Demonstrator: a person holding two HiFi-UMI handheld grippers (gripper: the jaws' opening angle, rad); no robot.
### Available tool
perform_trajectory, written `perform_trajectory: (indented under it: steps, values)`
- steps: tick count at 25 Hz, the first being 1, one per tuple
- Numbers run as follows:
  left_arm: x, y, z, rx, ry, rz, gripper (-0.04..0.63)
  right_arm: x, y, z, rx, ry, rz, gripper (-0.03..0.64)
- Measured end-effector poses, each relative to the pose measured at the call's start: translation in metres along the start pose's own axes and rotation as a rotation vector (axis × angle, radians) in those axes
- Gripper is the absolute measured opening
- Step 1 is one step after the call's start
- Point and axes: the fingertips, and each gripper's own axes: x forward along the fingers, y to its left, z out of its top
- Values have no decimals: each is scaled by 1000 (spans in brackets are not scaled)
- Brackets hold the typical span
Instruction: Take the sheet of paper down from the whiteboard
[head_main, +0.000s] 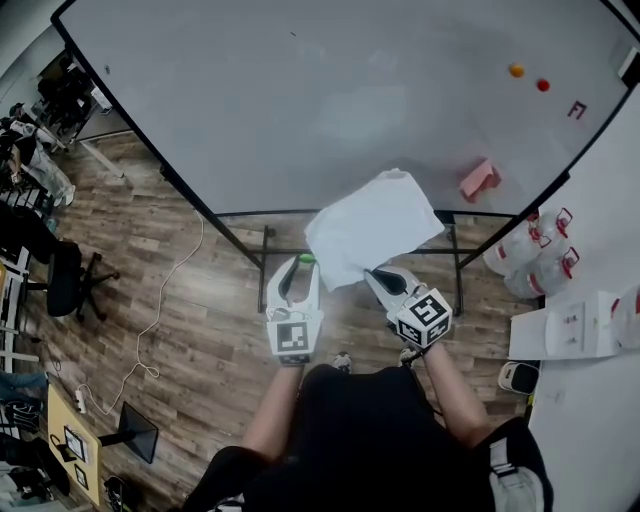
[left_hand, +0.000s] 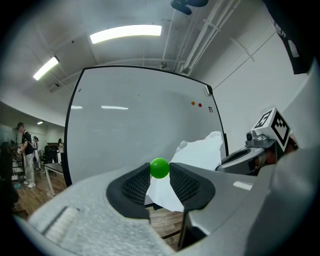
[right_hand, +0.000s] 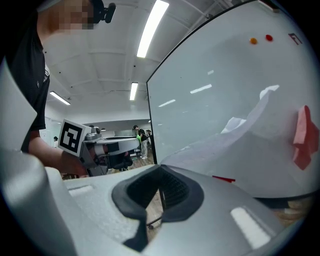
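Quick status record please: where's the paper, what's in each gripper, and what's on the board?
paper: sheet of paper, crumpled, off the whiteboard, held in front of its lower edge
right gripper: right gripper, jaws together, apparently pinching the sheet's lower edge
left gripper: left gripper, closed on a green ball, just left of the sheet
on board: orange dot and red dot upper right; pink block lower right
task status: sheet looks already taken down
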Motion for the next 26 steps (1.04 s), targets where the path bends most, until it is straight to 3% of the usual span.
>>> perform_trajectory:
  steps: [26]
  values:
    - [8, 17, -10, -5, -7, -39, 132, 23, 8, -12, -13, 35, -28, 5]
